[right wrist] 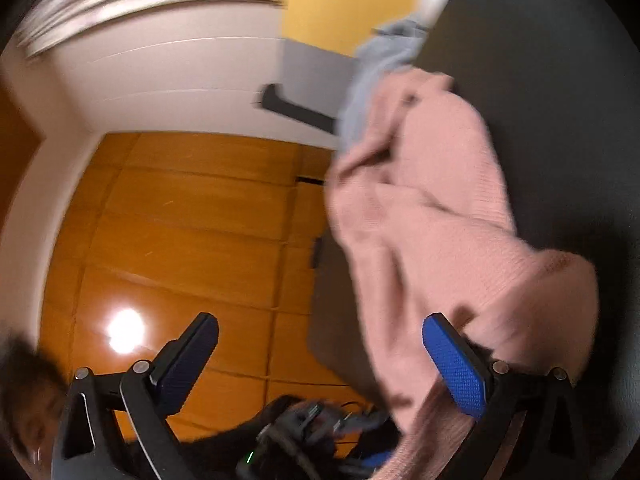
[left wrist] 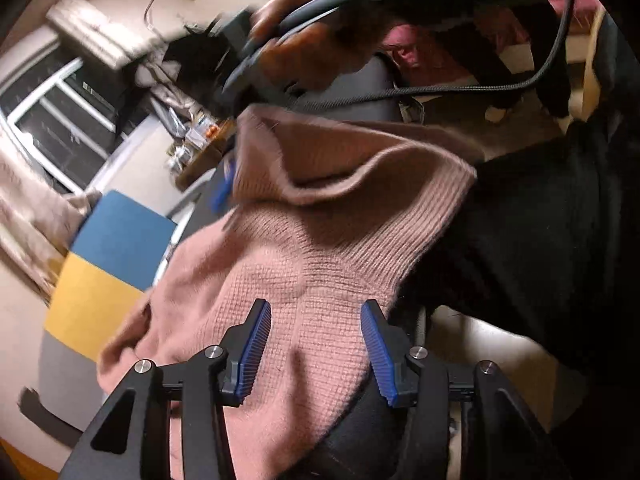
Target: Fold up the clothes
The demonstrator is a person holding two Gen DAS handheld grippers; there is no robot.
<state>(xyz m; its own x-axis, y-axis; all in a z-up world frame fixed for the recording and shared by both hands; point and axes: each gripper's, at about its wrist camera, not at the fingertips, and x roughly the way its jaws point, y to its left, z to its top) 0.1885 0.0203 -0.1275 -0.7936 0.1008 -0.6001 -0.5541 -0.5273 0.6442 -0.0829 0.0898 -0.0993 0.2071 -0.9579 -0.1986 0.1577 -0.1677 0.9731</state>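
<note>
Dark grey tabletop [right wrist: 540, 80] carries a crumpled pink knitted sweater [left wrist: 304, 264], draped over the edge nearest the person. A pale blue garment [right wrist: 380, 64] lies just beyond it. Left gripper [left wrist: 316, 350] hovers over the knit, jaws apart, nothing pinched. Right gripper [right wrist: 320, 364] is spread wide (frame blurred), sweater edge beside one blue pad, not clamped.

A lived-in room of a home: a curtained window [left wrist: 60, 120], a wall air conditioner [left wrist: 92, 32], glossy orange wooden floor [right wrist: 180, 220], a cluttered shelf of small things [left wrist: 192, 140] and a dark table [right wrist: 540, 80] with knitwear.
</note>
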